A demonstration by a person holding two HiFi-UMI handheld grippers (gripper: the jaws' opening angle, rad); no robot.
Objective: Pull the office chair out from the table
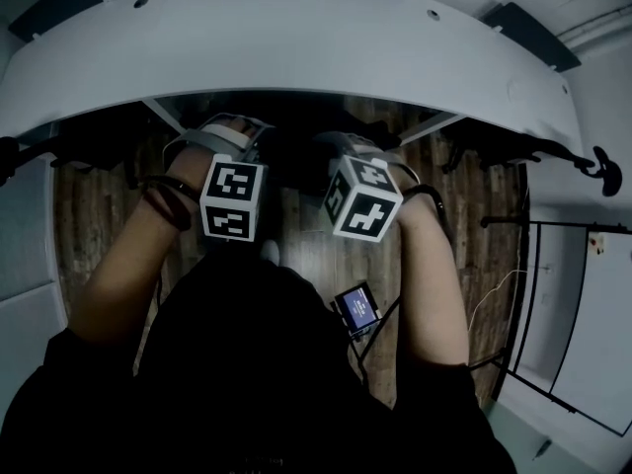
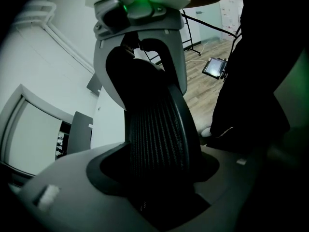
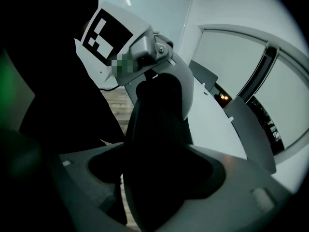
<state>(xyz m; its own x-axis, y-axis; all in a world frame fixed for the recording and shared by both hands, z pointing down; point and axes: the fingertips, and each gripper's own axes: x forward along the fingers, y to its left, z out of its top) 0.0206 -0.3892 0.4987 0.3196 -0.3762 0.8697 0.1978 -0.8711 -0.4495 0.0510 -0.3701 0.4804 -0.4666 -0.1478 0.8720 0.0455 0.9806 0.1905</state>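
The office chair's black mesh back (image 2: pixel 157 139) stands tucked under the curved white table (image 1: pixel 296 57). In the head view only its dark top edge (image 1: pixel 296 161) shows between my two grippers. My left gripper (image 2: pixel 159 190) is shut on that top edge; the mesh fills the gap between its grey jaws. My right gripper (image 3: pixel 154 187) straddles the same edge further along, and a thin strip of floor shows between one jaw and the chair, so it is open. Each gripper view shows the other gripper (image 2: pixel 140 13) (image 3: pixel 140 52) on the chair back. In the head view both marker cubes hide the jaws.
Wooden floor (image 1: pixel 99 225) lies under the table. A small device with a blue screen (image 1: pixel 357 308) hangs at the person's waist on a cable. A black stand (image 1: pixel 553 225) and a white panel are at the right. The person's dark clothing fills the near side.
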